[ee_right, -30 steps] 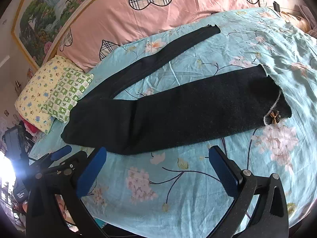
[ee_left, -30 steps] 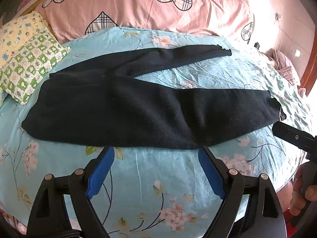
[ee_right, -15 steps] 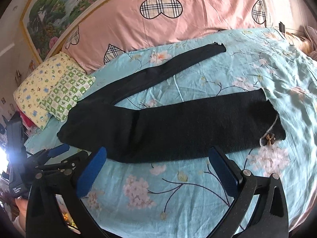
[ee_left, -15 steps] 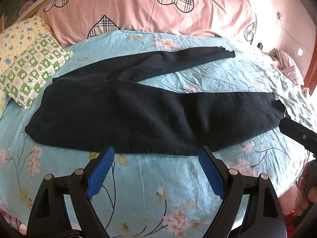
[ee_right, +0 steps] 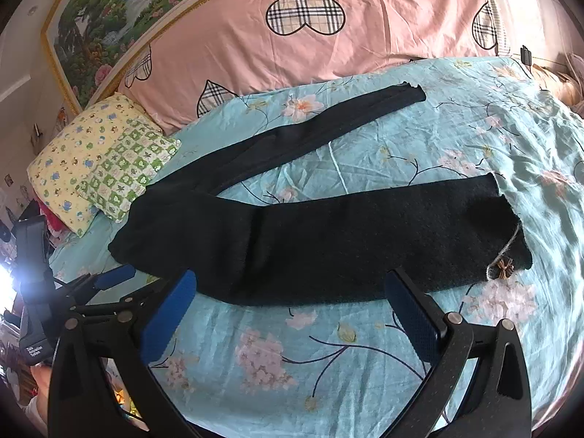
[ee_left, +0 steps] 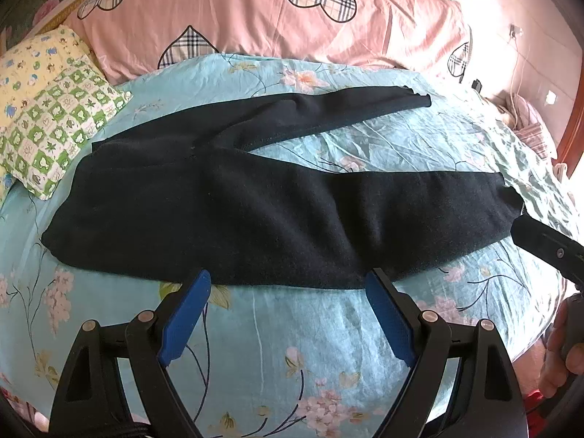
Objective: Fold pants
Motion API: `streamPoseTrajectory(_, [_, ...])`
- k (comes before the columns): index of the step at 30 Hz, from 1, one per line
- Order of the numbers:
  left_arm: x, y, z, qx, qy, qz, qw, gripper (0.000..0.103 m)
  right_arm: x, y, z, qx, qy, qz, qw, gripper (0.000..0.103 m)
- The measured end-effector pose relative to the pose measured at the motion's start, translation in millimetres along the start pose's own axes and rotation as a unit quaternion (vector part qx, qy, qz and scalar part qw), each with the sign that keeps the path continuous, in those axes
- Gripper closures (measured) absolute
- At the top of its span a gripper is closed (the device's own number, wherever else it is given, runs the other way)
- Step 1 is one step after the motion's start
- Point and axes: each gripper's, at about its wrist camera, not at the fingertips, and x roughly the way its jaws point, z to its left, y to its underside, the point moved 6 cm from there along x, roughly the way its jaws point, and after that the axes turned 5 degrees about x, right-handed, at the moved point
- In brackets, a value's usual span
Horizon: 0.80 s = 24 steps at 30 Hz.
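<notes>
Black fleecy fabric pants (ee_left: pixel 255 215) lie spread flat on a bed covered by a light blue sheet printed with pink blossoms and dark twigs (ee_left: pixel 277 346). Their waist end points toward a yellow and green-checked patterned pillow (ee_left: pixel 43 109) lying just beside the pants, and the two legs splay apart away from that pillow. The leg farther from the cameras (ee_right: pixel 328 124) is narrow and runs up toward a pink quilt with plaid heart patches (ee_left: pixel 273 11) bunched along the head of the bed. The nearer leg (ee_right: pixel 383 241) is broad, and at its cuff a small bronze-coloured charm on a grey cord (ee_right: pixel 505 268) rests on the fabric.

The left hand-held gripper (ee_left: pixel 288 281) hovers just short of the near edge of the pants, around the middle of the broad leg, its blue-padded fingers (ee_left: pixel 184 317) spread wide with nothing between them. The right hand-held gripper (ee_right: pixel 292 281) is likewise wide apart and empty, its tips close to the same near edge, nearer the cuff end than the left one. From the left wrist view, part of the right tool's black body (ee_left: pixel 547 248) shows beside the cuff, with a person's hand (ee_left: pixel 564 361) around its handle. A framed landscape painting (ee_right: pixel 120 11) hangs above the pink quilt.
</notes>
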Motion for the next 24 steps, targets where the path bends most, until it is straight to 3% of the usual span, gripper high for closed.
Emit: streamPoseTrajectory(24, [12, -4, -3, 0.003, 0.011, 0.010, 0.9999, 0.015, 9, 5, -7, 0.014, 0.005, 0.020, 1.000, 0.000])
